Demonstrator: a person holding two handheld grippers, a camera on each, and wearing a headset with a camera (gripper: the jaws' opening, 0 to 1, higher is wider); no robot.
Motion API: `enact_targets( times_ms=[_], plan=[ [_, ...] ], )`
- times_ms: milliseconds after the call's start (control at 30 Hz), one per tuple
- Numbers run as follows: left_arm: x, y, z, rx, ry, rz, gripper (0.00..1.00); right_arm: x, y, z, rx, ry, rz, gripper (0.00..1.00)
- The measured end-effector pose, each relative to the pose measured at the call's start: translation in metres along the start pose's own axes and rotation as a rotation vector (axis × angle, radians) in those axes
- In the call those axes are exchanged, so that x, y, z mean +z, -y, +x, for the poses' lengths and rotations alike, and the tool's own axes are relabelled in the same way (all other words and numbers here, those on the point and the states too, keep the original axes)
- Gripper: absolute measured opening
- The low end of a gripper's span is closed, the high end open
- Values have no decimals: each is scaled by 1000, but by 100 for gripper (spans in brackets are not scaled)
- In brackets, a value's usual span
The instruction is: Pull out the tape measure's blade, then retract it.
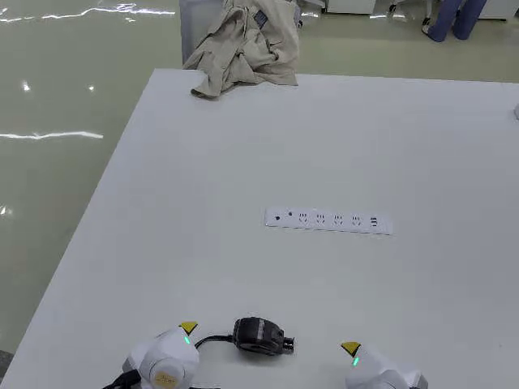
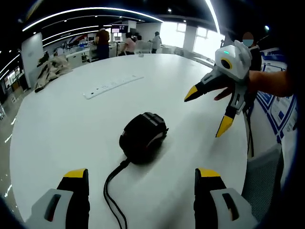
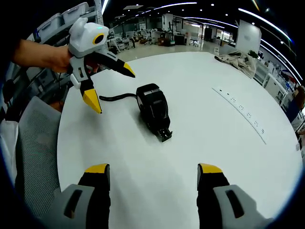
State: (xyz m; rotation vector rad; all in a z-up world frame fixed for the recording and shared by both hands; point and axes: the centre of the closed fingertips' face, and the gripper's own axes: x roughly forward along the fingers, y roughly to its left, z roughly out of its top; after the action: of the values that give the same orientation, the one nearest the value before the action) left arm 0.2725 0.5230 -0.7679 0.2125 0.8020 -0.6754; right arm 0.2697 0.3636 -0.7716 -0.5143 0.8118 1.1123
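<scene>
— One broad white tabletop (image 1: 203, 178) carries everything; what is biggest on it?
— A crumpled beige cloth garment (image 1: 243, 44), at the far edge, well beyond the long white power strip (image 1: 328, 220).
— And nearer than the power strip?
— Both grippers, well apart from it on the near side. The left gripper (image 3: 113, 89), white with yellow tips, has its jaws spread wide, gripping nothing. The right gripper (image 2: 206, 113) is the same: jaws wide, nothing between them.
— Where is the black, rounded tape measure (image 1: 259, 335)?
— It lies on the tabletop on the near side of the power strip, between the two grippers and touched by neither. Its blade is wound in, the end hook sitting at the case's mouth, on the right gripper's side.
— Anything smaller?
— A thin black cord (image 1: 212, 339) curls from the case's other end toward the left gripper, lying flat on the tabletop
</scene>
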Motion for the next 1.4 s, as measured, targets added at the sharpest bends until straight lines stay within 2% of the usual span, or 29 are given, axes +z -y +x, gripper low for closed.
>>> enact_targets(
  times_ms=[233, 567, 833, 1033, 1400],
  plan=[
    [4, -3, 4, -6, -7, 16, 89, 2, 3, 4, 11, -9, -26, 76],
    [10, -4, 11, -25, -5, 83, 86, 4, 4, 12, 31, -14, -92, 74],
    [16, -3, 19, -57, -5, 176, 83, 7, 6, 19, 48, -17, -139, 72],
    [21, -2, 25, -79, -2, 215, 79, 14, 6, 25, 67, 3, -165, 71],
    [20, -6, 35, -107, -26, 262, 77, 16, 9, 43, 109, -25, -244, 67]
  ],
)
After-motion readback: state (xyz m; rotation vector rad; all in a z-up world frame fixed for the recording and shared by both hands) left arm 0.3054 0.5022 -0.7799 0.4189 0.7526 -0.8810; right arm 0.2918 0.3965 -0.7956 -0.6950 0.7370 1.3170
